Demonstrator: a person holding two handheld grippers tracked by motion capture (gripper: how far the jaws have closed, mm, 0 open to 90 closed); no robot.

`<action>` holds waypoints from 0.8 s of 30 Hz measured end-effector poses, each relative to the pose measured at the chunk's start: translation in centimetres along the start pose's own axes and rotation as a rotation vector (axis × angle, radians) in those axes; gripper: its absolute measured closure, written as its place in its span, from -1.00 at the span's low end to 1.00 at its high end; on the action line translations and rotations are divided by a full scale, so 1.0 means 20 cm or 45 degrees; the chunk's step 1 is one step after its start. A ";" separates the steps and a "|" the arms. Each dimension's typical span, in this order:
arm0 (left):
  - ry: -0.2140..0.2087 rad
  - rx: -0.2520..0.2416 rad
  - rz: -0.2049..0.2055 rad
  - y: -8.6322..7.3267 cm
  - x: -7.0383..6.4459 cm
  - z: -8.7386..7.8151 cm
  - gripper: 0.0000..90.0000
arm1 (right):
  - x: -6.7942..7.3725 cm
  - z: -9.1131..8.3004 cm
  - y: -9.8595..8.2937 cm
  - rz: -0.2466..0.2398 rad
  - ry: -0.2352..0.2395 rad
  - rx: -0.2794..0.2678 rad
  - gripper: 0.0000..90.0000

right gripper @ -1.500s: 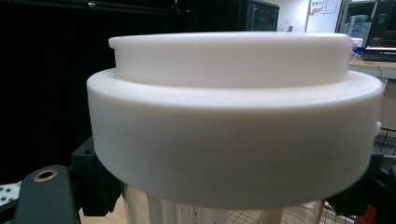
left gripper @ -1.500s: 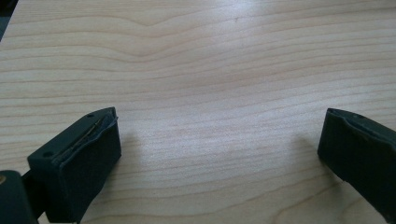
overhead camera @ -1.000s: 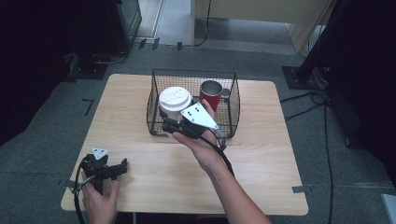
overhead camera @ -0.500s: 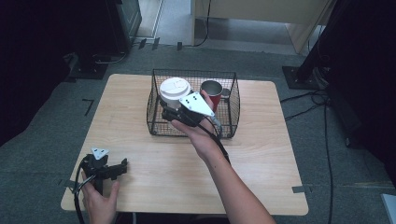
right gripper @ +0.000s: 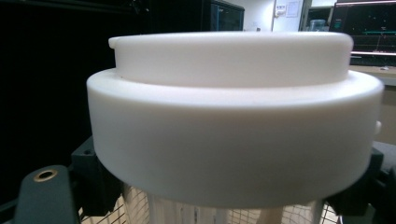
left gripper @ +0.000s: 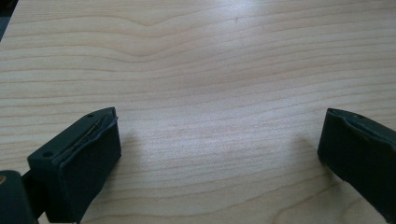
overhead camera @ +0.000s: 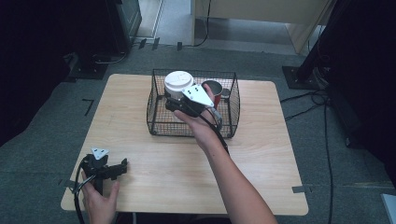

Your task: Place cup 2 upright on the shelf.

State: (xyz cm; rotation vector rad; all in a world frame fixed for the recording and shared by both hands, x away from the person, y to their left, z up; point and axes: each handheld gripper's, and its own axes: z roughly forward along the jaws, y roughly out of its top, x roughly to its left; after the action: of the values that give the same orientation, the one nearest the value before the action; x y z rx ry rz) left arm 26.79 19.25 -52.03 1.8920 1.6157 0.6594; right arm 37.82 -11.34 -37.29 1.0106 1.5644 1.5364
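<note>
The right tool (overhead camera: 173, 103) grips a white-lidded cup (overhead camera: 178, 84) just under its thick, stepped lid.

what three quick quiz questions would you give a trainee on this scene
1. True or false: the right gripper is clamped on the white-lidded cup.
2. Where does the red cup stand? A) in the wire basket B) on the bare table C) on the floor
3. Fill in: the left gripper rests on the table with its jaws ____.

Key: 1 true; 2 A; 3 open
</note>
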 end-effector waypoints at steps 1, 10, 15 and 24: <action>0.000 0.000 0.000 0.00 0.00 0.00 -1.00 | -0.01 0.01 0.00 0.005 -0.004 -0.004 -0.65; 0.000 0.000 0.000 0.00 0.00 0.00 -1.00 | -0.05 0.11 -0.05 0.027 -0.028 0.024 -0.64; 0.000 0.001 0.001 0.00 0.00 0.00 -1.00 | -0.07 0.17 -0.11 0.039 -0.040 0.043 -0.65; 0.000 0.001 0.001 0.00 0.00 0.00 -1.00 | -0.08 0.25 -0.21 0.035 -0.024 0.073 -0.64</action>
State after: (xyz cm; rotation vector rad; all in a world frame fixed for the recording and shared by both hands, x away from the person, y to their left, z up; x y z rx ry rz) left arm 26.78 19.26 -52.03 1.8936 1.6153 0.6593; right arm 42.74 -10.51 -41.71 1.0798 1.5957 1.5036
